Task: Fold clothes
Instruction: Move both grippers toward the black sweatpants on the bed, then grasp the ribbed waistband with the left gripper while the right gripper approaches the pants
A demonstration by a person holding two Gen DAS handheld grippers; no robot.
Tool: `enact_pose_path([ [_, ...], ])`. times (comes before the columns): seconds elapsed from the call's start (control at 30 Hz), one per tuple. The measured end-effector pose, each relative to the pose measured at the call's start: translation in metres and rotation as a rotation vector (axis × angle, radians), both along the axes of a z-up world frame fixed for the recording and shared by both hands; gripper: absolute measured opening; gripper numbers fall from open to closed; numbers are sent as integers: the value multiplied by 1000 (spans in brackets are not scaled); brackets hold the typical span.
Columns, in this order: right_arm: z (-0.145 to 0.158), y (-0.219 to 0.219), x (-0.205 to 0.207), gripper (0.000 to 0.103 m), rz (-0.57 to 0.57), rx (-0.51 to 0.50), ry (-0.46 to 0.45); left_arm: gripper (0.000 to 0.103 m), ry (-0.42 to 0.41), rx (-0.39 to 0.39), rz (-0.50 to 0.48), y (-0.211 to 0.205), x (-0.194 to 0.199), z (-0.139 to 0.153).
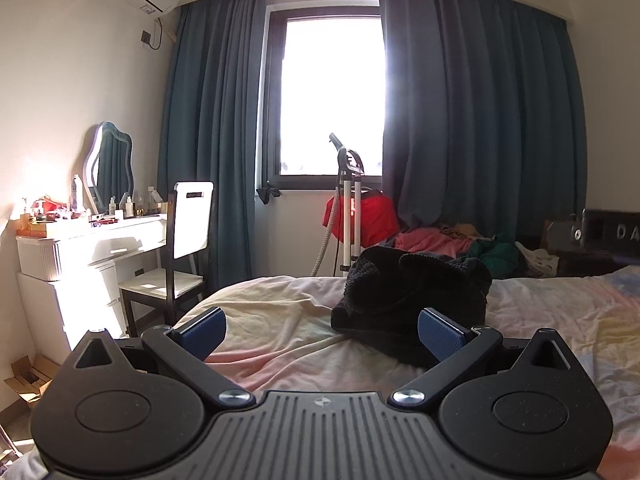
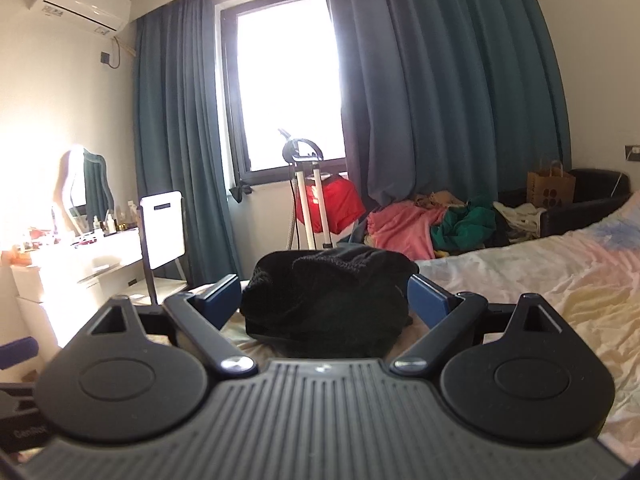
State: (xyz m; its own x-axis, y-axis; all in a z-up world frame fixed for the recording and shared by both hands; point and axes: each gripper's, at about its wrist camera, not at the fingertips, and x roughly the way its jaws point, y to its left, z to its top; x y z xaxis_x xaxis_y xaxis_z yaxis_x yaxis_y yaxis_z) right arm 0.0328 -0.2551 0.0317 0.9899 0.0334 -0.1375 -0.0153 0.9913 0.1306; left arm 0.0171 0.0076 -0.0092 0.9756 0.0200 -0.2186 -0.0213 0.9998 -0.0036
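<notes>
A black knitted garment [image 1: 416, 292] lies bunched and roughly folded on the pastel bed sheet [image 1: 280, 320]. My left gripper [image 1: 322, 330] is open just left of it, with the right pad near the garment's near edge and nothing between the blue pads. In the right wrist view the same black garment [image 2: 328, 300] sits straight ahead. My right gripper [image 2: 324, 302] is open, its blue pads standing either side of the bundle without pinching it. A heap of pink, green and yellow clothes [image 2: 436, 224] lies beyond the bed by the curtain.
A white dressing table [image 1: 88, 248] with a mirror and bottles stands at the left, with a chair [image 1: 184, 256] beside it. A garment steamer stand [image 1: 350, 208] with a red cloth is under the window. A dark sofa [image 2: 576, 208] holds a paper bag [image 2: 550, 186].
</notes>
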Motion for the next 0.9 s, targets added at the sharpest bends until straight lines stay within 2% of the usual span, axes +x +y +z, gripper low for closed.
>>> enact_pose_path([
  [0.2,6,-3,-6,92,-20,14,-42,103,46,-29,-41,6,14,-22],
  [0.33,0,-16,-10,92,-30,23,-71,103,73,8,-63,1,32,-37],
  [0.5,-12,-36,3,91,6,97,-50,103,135,61,-57,-8,106,-53],
  [0.53,-16,-40,7,84,14,106,-42,103,139,79,-52,-10,124,-56],
  [0.57,-21,-43,12,72,16,111,-26,102,145,96,-46,-11,143,-59],
  [0.67,-37,-53,30,68,24,148,31,99,148,156,-22,-18,205,-66],
  [0.77,-51,-59,50,61,30,174,64,94,132,142,-12,-21,239,-64],
  [0.9,-70,-59,75,61,39,185,88,89,111,116,1,-25,280,-61],
])
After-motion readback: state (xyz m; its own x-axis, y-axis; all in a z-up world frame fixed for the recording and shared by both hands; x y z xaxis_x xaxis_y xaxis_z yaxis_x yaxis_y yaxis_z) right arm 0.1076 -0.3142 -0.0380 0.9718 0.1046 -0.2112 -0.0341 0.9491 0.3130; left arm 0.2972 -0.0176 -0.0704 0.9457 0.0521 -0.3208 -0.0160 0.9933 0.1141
